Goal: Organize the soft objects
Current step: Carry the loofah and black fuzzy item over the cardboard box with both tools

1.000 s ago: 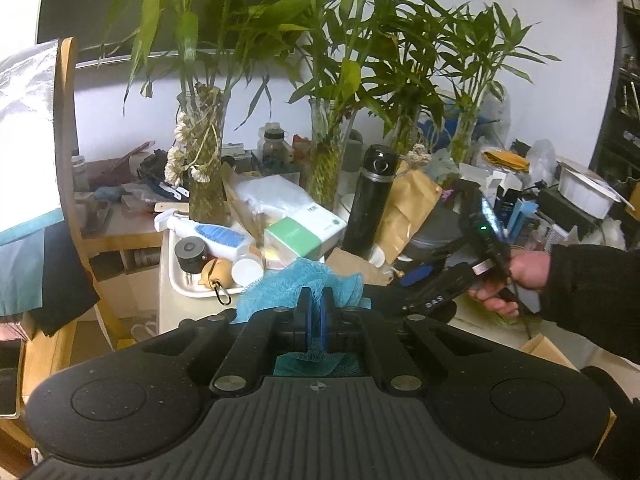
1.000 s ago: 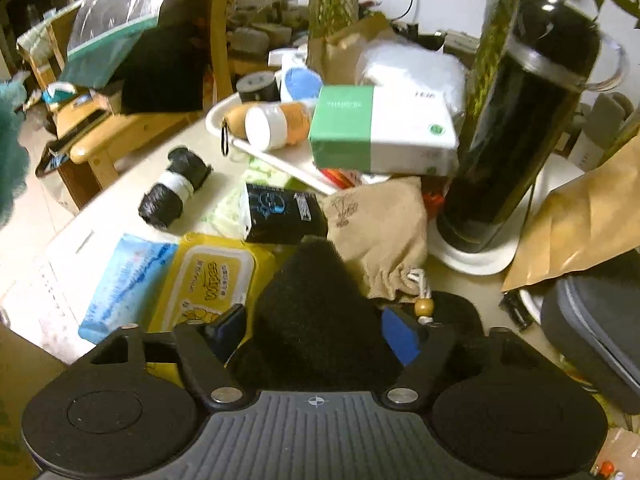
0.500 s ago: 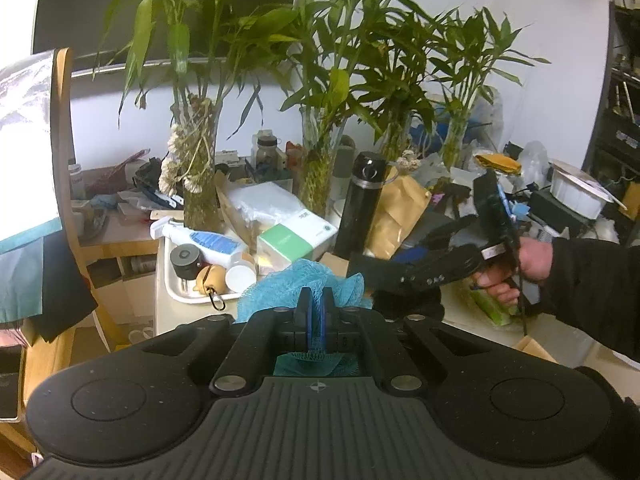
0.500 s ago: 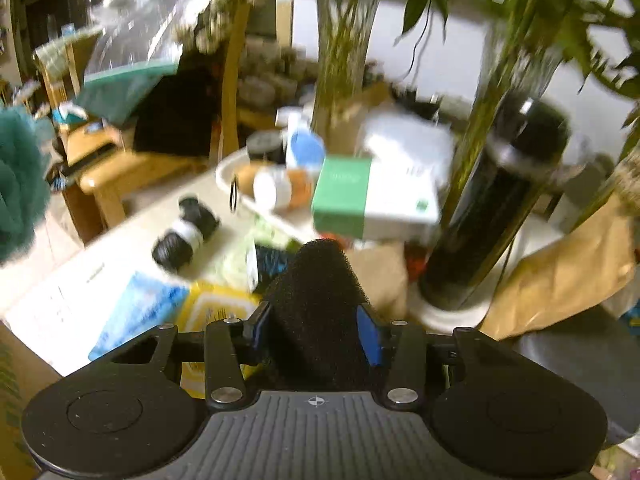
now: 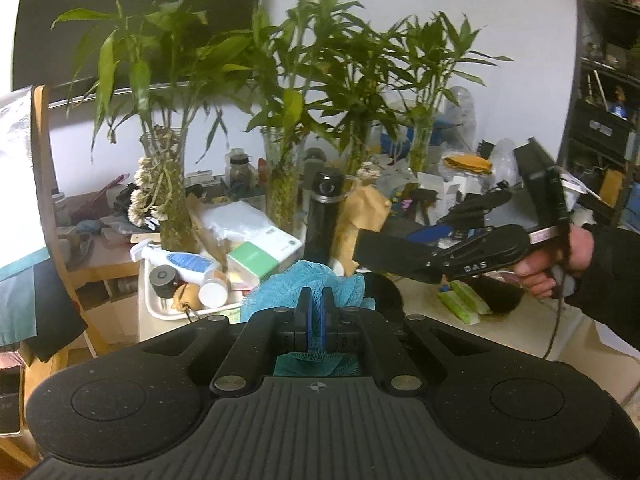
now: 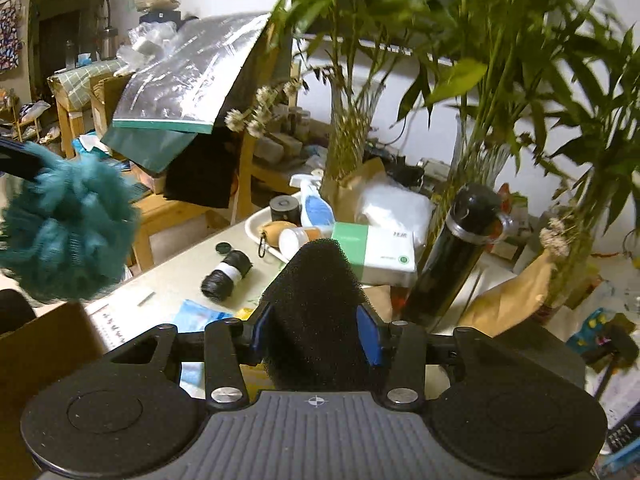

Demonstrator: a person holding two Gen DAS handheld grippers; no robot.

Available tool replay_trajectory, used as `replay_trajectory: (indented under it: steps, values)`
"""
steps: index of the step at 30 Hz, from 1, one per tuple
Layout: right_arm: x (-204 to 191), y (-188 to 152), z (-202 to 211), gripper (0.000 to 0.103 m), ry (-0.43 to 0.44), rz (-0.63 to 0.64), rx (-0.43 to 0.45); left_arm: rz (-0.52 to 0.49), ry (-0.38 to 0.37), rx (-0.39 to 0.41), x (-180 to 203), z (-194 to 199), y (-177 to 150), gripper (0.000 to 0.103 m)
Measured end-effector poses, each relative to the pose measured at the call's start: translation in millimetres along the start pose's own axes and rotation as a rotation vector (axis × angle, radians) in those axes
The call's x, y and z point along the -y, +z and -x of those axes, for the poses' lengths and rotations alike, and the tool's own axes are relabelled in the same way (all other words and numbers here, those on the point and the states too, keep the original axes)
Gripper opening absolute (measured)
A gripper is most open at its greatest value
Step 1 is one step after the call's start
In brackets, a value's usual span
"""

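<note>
Both tools are gripping tight: left tool (image 5: 315,312) pinching the mesh pouf (image 5: 308,280), right tool (image 6: 316,334) squeezing the black sponge (image 6: 316,300). They're carrying both off the table (image 6: 176,280); next they'll need a drop spot.

tray (image 6: 256,227) at table's (image 6: 180,276) far edge, holding spray bottle (image 6: 316,210), jars. tissue box (image 6: 376,250) right of tray, flask (image 6: 460,252) right of box. bag roll (image 6: 226,274) on table before tray, small cap (image 6: 223,247) left of it.

Ahead of my fingers a black flask (image 6: 460,256) stands upright beside a green-and-white box (image 6: 376,254). A white tray (image 6: 256,226) past it holds bottles. A black roll (image 6: 226,276) lies nearer, bamboo vases (image 5: 170,196) behind.
</note>
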State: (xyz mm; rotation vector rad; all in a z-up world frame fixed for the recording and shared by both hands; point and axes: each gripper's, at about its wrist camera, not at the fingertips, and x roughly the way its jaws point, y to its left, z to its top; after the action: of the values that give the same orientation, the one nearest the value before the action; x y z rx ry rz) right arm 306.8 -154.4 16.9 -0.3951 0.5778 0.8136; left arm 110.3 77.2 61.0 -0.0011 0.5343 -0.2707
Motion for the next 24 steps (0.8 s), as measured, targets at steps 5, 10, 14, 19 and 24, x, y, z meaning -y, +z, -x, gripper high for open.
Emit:
replay_trajectory:
  steps: [5,10,14,19,24]
  values:
    - [-19,-7,36,0.049,0.002,-0.007,0.023,-0.017,-0.02,-0.012,16,5,-5,0.004]
    - [-37,-18,63,0.049,0.011,-0.033,0.038,-0.027,-0.038,-0.027,30,10,-12,0.004]
    - [-50,-30,76,0.049,0.028,-0.063,0.038,-0.035,-0.053,-0.048,39,13,-19,0.004]
    - [-64,-45,88,0.049,0.05,-0.117,0.033,-0.045,-0.07,-0.08,48,16,-30,0.004]
    - [-71,-55,97,0.049,0.073,-0.179,0.02,-0.05,-0.092,-0.13,54,11,-41,0.004]
